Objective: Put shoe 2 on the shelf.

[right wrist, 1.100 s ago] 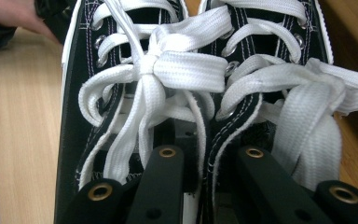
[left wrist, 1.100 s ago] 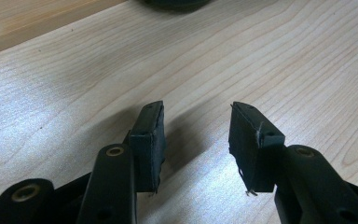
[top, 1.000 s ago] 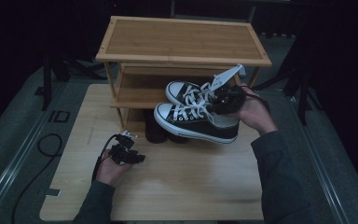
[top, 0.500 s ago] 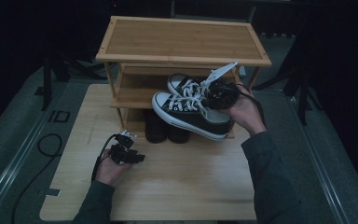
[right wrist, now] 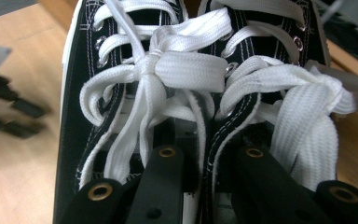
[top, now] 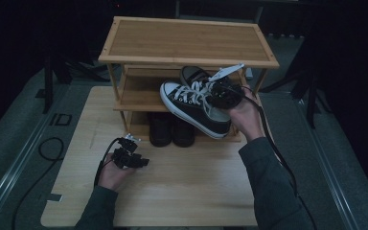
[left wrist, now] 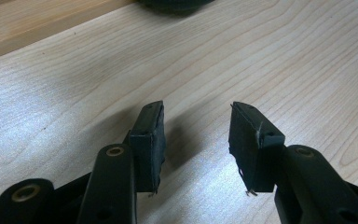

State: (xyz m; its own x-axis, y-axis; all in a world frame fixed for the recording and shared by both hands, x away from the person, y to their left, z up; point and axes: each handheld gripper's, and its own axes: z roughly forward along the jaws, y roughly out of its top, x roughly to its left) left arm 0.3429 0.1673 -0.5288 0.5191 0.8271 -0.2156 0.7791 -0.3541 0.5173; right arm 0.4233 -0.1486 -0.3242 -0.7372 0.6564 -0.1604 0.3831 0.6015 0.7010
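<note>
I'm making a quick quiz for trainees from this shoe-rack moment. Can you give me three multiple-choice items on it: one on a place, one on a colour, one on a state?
1. Where do the dark boots stand?
A. On top of the rack
B. On the bottom level of the rack
C. On the grey floor

2. What colour are the laces of the held sneakers?
A. White
B. Red
C. Black

3. How do the jaws of the left hand-held gripper stand?
A. Clamped on a boot
B. Clamped on a lace
C. Apart, with nothing between them

Answers: 1 B, the high view shows them under the middle shelf. 2 A, the right gripper view shows white laces on black canvas. 3 C, the left gripper view shows bare wood between the pads.
</note>
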